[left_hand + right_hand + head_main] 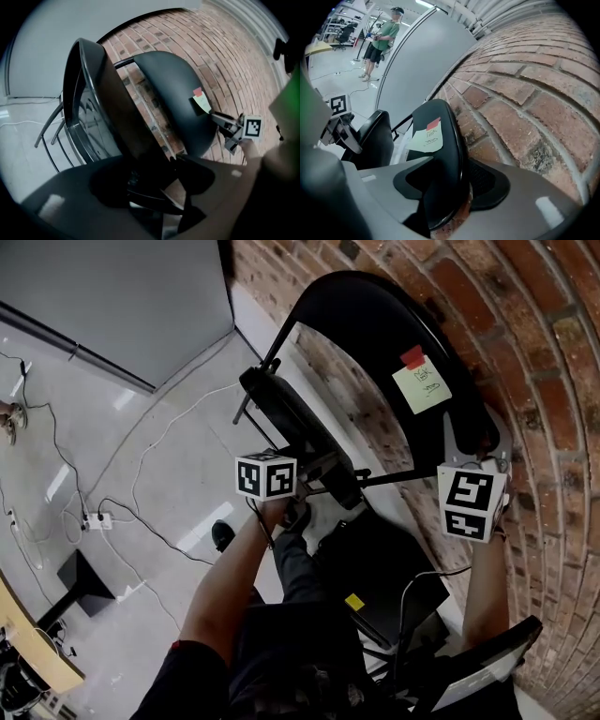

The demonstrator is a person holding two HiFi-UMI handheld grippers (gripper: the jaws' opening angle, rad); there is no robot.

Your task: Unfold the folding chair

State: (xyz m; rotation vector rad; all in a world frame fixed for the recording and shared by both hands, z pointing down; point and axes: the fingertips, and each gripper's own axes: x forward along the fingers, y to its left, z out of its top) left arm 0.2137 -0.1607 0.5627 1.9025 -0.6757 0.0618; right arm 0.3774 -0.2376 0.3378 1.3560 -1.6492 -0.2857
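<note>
Right gripper view: chair (pixel 439 140) backrest edge clamped between right gripper (pixel 454 185) jaws.

One view from above, two from close in.

The head view looks steeply down over both arms onto the folding chair (pixel 375 334), with the left gripper (pixel 298 491) and right gripper (pixel 473 457) mid-picture. The left gripper view sits just behind its claw and faces up along the seat (pixel 93 117). The right gripper view looks along the backrest (pixel 445 164), with the brick wall (pixel 525 93) to the right of its claw. All three share the yellow note (pixel 421 387), and each gripper view catches the other claw's marker cube (pixel 253 127).
</note>
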